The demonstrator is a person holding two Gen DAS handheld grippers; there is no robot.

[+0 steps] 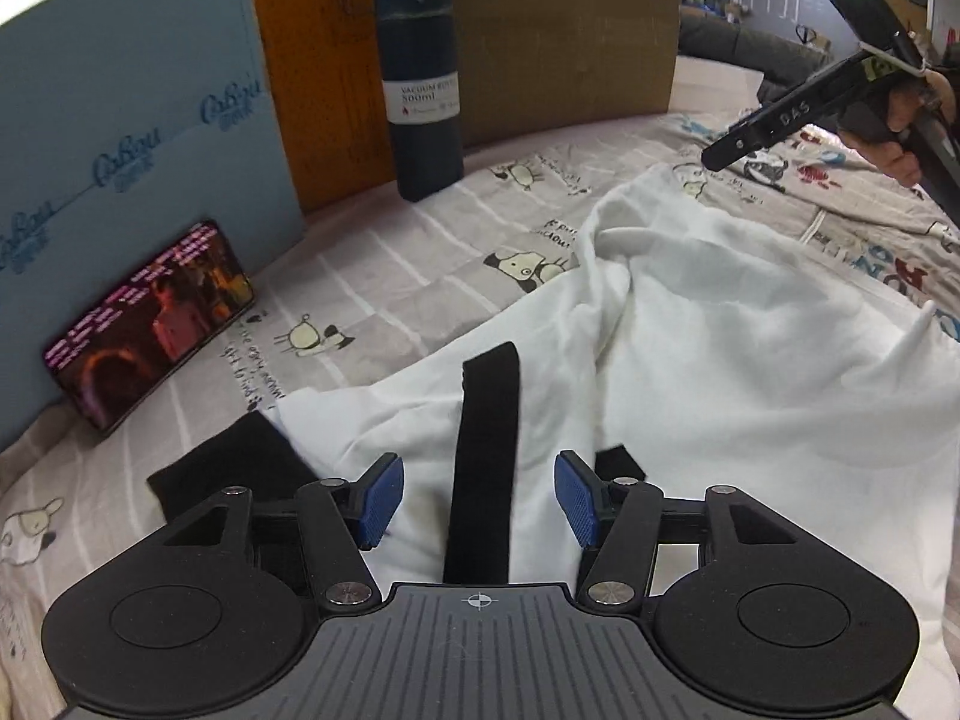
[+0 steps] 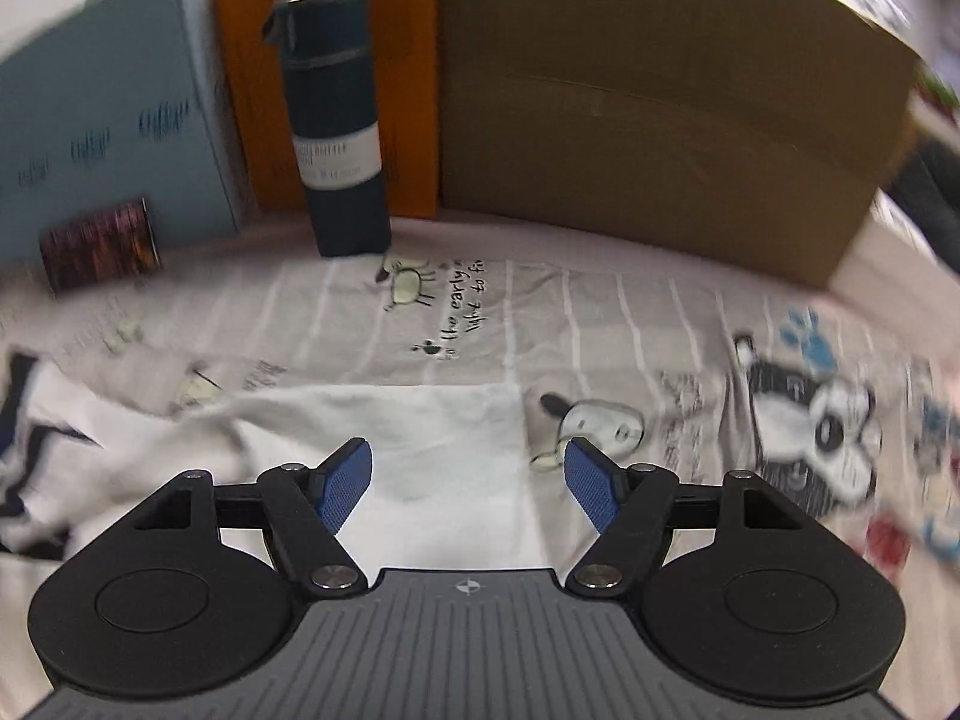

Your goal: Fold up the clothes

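A white garment (image 1: pixel 708 348) with black trim lies crumpled on the printed bed sheet (image 1: pixel 390 276). A black strap (image 1: pixel 483 468) of it runs up between my left gripper's blue pads. My left gripper (image 1: pixel 478 495) is open just above the garment's near edge. My right gripper (image 2: pixel 468 489) is open and empty, hovering over a flat corner of the white garment (image 2: pixel 420 456). The right gripper's body (image 1: pixel 774 120) also shows in the left wrist view, held in a hand above the garment's far end. The right wrist view is motion-blurred.
A dark vacuum bottle (image 1: pixel 420 78) stands at the back against cardboard boxes (image 1: pixel 564 36). A light blue box (image 1: pixel 132 138) stands at the left with a lit phone (image 1: pixel 150 324) leaning on it. The bottle (image 2: pixel 336 126) and brown box (image 2: pixel 672 102) face the right gripper.
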